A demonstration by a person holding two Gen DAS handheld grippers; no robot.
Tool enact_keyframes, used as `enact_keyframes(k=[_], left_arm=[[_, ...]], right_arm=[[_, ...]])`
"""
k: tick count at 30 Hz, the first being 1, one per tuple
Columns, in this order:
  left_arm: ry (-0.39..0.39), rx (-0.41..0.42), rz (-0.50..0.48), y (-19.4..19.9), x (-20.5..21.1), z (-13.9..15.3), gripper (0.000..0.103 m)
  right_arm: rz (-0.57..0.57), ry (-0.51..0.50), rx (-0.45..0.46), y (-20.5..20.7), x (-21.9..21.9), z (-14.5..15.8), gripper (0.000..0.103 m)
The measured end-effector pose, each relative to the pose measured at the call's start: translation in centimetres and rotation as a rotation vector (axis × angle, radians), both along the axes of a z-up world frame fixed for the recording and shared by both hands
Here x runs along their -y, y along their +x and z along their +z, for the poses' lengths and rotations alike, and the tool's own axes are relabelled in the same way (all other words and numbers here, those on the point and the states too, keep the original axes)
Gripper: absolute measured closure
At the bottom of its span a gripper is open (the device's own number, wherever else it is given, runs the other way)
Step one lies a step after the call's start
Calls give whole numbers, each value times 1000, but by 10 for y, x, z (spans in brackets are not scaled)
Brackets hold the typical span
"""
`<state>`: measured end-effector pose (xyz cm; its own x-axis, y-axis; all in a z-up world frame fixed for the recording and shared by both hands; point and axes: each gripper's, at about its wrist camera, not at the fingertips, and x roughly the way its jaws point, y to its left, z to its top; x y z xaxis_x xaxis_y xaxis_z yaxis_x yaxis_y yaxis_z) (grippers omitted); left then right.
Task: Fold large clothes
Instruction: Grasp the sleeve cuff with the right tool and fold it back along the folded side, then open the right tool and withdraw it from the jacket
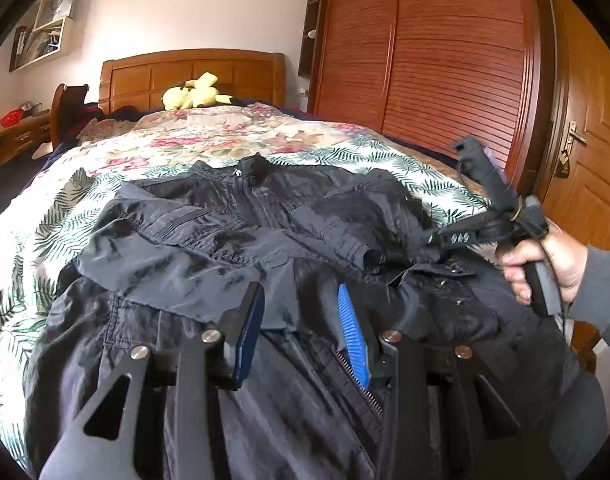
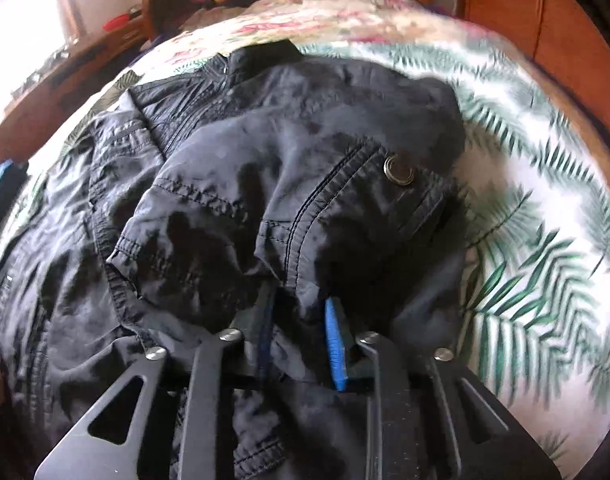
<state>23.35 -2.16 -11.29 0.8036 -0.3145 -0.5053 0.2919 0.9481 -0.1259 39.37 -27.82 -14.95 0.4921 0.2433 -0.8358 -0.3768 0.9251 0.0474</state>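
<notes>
A black zip jacket [image 1: 233, 240] lies spread on the bed, collar toward the headboard, both sleeves folded across its chest. My left gripper [image 1: 301, 300] is open just above the jacket's lower front, near the zipper, holding nothing. My right gripper [image 2: 301, 312] is shut on a fold of the jacket's right sleeve [image 2: 289, 200] near its snap-button cuff. The right gripper also shows in the left wrist view [image 1: 437, 240], held by a hand at the jacket's right edge.
The bed carries a palm-leaf and floral cover [image 1: 57, 216]. A yellow plush toy [image 1: 193, 94] sits by the wooden headboard [image 1: 193, 72]. A wooden wardrobe [image 1: 425, 48] and door stand to the right, a desk [image 1: 13, 136] to the left.
</notes>
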Motion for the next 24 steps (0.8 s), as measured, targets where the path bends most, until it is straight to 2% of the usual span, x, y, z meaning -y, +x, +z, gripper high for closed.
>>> enact_keyframes(k=[1, 5, 9, 13, 18, 22, 24], left_arm=[[4, -3, 2, -2, -2, -1, 66], [21, -11, 19, -9, -10, -4, 66], [30, -7, 49, -18, -25, -4, 66], [23, 1, 83, -25, -41, -1, 66], [14, 11, 101, -29, -52, 2, 66], [8, 21, 110, -31, -56, 6, 66], [3, 29, 113, -32, -58, 8, 66]], right_arm=[[9, -14, 26, -3, -4, 5, 95], [15, -16, 158, -14, -15, 38, 97], [76, 34, 267, -31, -41, 79, 98], [180, 79, 316, -54, -78, 104, 98], [305, 102, 320, -94, -122, 114, 97], [336, 68, 348, -118, -138, 115, 74], [344, 79, 360, -126, -136, 118, 70]])
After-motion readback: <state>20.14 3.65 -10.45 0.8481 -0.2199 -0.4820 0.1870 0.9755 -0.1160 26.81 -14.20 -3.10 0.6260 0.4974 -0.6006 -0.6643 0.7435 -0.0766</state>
